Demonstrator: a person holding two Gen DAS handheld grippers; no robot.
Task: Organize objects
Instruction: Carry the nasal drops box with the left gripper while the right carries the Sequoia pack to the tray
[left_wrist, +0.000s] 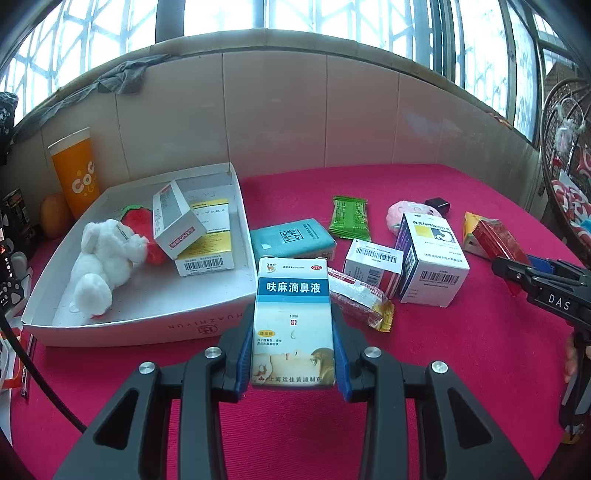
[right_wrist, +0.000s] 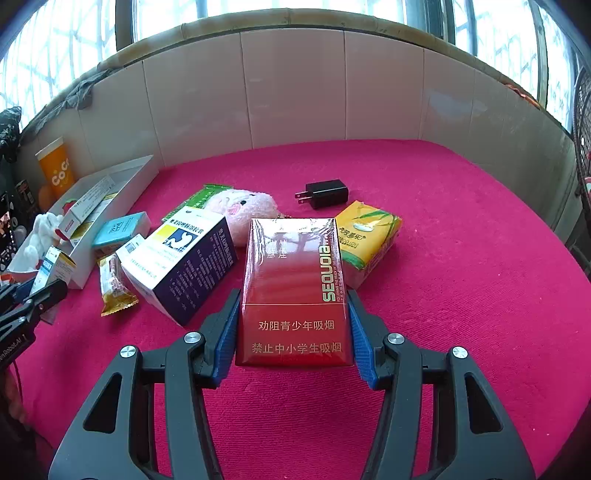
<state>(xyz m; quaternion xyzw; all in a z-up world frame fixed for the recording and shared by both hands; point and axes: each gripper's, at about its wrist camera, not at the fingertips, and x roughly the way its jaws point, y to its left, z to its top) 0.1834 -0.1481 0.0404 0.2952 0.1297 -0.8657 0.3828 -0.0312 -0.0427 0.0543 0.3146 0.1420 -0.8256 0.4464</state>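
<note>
- A table (right_wrist: 461, 221) covered in bright pink cloth stands against a tiled wall beneath windows.
- The left gripper (left_wrist: 294, 347) has its jaws closed narrowly on a tall white and blue medicine box (left_wrist: 293, 321) printed with Chinese text. The blue pads press both long sides, and the box is held just in front of the tray's near wall.
- The right gripper (right_wrist: 294, 325) has its jaws clamped on a glossy red cigarette pack (right_wrist: 294, 291) with gold Chinese lettering and the word SEQUOIA along one edge. The blue pads grip its two sides, near the middle of the table.
- A white cardboard tray (left_wrist: 147, 325) sits at the table's left edge. Inside it lie a white plush toy (left_wrist: 103, 258), a red strawberry-shaped toy (left_wrist: 136, 219) and two medicine boxes stacked crosswise (left_wrist: 192, 229).
- Loose on the cloth right of the tray: a teal tissue pack (left_wrist: 291, 236), a green sachet (left_wrist: 349, 218), a small barcode box (left_wrist: 373, 260), a larger white and purple box (left_wrist: 432, 262) and a red and yellow snack wrapper (left_wrist: 360, 299).
- Toward the back edge lie a pink plush toy (right_wrist: 243, 208) and a black plug adapter (right_wrist: 325, 194). A yellow tissue pack (right_wrist: 369, 240) lies just beside the cigarette pack.
- An orange paper cup (left_wrist: 75, 170) stands behind the tray at the back left corner.
</note>
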